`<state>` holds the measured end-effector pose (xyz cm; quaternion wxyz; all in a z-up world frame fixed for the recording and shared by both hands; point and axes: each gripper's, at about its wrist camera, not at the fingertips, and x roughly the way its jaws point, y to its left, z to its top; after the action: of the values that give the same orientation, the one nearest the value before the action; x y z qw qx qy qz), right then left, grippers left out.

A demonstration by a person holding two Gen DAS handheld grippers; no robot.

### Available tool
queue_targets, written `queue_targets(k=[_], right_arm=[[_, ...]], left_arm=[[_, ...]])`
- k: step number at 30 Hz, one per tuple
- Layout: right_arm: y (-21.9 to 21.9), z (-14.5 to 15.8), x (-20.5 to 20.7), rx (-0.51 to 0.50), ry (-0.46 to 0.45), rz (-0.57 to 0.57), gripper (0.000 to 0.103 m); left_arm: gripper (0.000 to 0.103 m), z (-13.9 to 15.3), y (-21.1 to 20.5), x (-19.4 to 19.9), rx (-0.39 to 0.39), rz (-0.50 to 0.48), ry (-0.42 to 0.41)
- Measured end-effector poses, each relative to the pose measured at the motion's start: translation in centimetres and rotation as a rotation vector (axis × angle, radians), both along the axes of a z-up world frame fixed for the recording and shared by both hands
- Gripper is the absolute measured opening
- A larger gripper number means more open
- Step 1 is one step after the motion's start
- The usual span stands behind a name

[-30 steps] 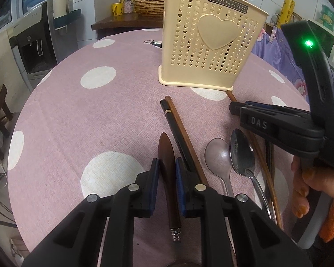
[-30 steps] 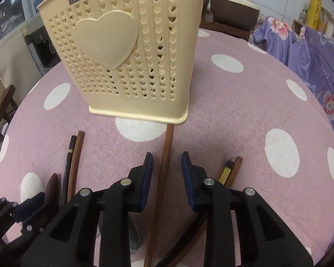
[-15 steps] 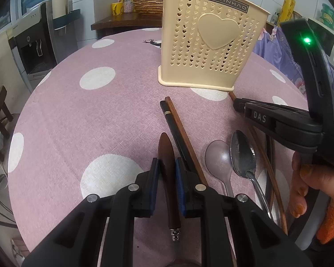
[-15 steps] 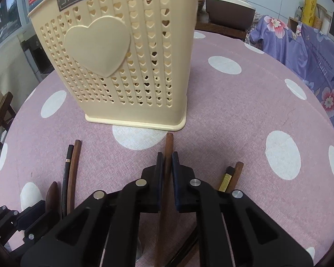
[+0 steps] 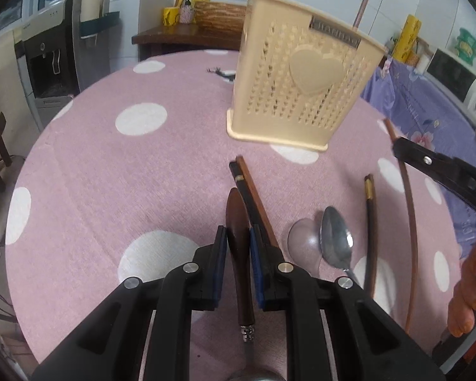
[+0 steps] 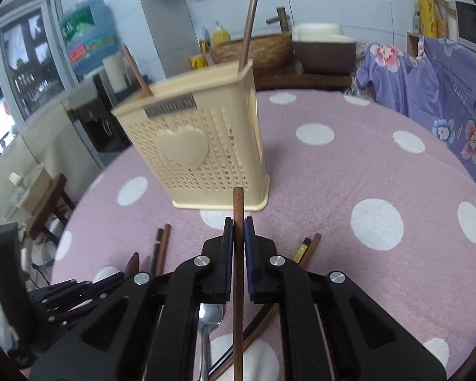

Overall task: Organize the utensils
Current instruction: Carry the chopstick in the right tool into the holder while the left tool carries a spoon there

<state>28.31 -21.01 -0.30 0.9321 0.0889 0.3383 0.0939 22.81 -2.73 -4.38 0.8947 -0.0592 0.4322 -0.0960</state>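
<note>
Left view, step: I am picking up the brown-handled spoon [image 5: 238,247] from the table [image 5: 111,174].
Left tongs [image 5: 238,247]: nearly closed, squeezing its handle.
Right view, step: next I must tip my chopstick [image 6: 238,254] into the holder [image 6: 193,146].
Right tongs [image 6: 237,254]: pinched tight on the chopstick, lifted.

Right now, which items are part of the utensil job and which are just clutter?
Job: brown chopstick in right gripper; wooden-handled utensil in left gripper; cream holder; metal spoon; loose chopsticks.
Clutter: water dispenser; microwave; floral cloth.
</note>
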Motion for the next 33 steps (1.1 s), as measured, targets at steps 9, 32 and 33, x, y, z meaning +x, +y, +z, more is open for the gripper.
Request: queue_targets(k=[9, 32, 33], right_arm=[[-4.0, 6.4, -6.6, 0.064, -0.198, -0.016, 0.008], [-5.4, 9.0, -11.2, 0.086, -0.298, -0.011, 0.008], [-5.4, 9.2, -11.1, 0.087, -0.297, -0.009, 0.008]], left_arm=[[0.016, 6.4, 2.1, -4.0, -0.069, -0.003, -0.187], [0.015, 9.0, 4.0, -5.9, -0.093, 0.003, -0.308], [0.015, 9.1, 4.0, -5.8, -0.09, 0.001, -0.311]])
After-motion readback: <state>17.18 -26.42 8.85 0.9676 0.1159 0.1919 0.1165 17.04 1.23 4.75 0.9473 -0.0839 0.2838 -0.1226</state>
